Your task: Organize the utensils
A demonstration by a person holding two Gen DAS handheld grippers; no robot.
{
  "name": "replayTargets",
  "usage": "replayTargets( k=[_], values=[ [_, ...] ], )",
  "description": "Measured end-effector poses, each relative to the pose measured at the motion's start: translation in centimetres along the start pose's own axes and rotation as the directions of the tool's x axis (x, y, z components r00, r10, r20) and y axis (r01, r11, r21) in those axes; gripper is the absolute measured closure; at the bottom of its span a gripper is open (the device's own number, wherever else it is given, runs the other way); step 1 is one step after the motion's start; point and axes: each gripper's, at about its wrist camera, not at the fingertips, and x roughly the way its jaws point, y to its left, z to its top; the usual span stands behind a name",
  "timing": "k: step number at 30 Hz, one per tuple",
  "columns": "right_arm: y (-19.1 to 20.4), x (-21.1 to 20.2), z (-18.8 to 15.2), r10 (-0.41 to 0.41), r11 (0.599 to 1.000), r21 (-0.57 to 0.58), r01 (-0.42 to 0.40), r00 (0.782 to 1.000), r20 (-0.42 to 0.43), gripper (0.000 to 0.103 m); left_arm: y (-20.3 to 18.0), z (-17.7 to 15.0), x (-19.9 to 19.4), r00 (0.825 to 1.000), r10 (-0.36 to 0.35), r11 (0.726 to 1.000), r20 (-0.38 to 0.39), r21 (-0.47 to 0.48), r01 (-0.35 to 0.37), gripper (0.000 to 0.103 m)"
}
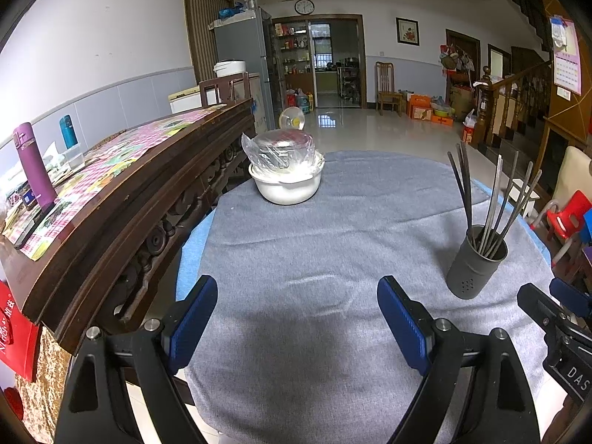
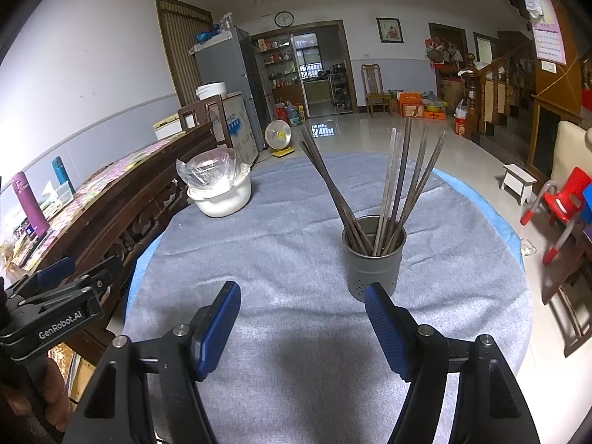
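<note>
Chopsticks (image 2: 392,192) are standing bundled in the grey holder (image 2: 373,259), which is sitting on the grey cloth (image 2: 288,251) over the round table, toward its right side. Nothing is lying loose on the cloth, so the sorting is looking finished, or perhaps not begun (hard to call from here). The sticks are fanning out in two leaning groups, so tidying them may be what is left.

Both tools are hovering empty over the near edge: the left gripper (image 1: 296,318) is spread wide, and the right gripper (image 2: 301,323) is gaping a little less, aiming at the holder just ahead.

A white bowl (image 2: 222,199) under plastic wrap is sitting at the far left, well apart from the holder. Beside the table, a dark wooden sideboard (image 1: 122,199) is carrying a purple flask (image 1: 33,166). Nothing is blocking the path.
</note>
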Motion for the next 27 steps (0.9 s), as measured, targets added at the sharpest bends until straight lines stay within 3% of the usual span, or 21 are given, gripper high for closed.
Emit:
replayTargets(
  k=[27],
  values=[
    [0.73,0.12,0.6,-0.007,1.0,-0.02,0.007,1.0,0.001,0.029,0.72,0.39,0.1,1.0,-0.012,1.0,0.005,-0.016,0.012,0.015]
  ],
)
